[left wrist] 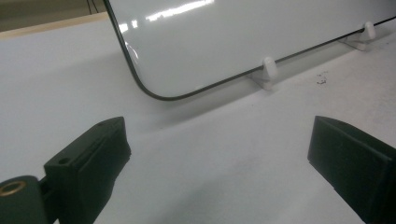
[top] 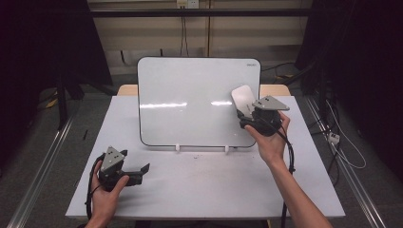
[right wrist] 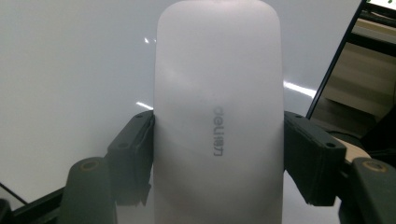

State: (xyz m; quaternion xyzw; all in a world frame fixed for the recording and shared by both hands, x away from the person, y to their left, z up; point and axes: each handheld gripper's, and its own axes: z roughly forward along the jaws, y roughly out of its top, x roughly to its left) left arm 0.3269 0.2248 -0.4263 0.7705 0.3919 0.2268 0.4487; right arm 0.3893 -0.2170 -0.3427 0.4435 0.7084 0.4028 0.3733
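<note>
Eraser (right wrist: 218,121) pinched in raised right gripper (top: 247,107) against whiteboard (top: 190,99); left gripper (left wrist: 217,158) spread, low over table (top: 199,180).

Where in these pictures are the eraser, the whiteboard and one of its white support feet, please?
eraser (right wrist: 217,121), right gripper view, middle of its pale back.
whiteboard (top: 190,85), high view, bare middle of its surface.
support foot (left wrist: 269,67), left gripper view, its rounded top.
</note>
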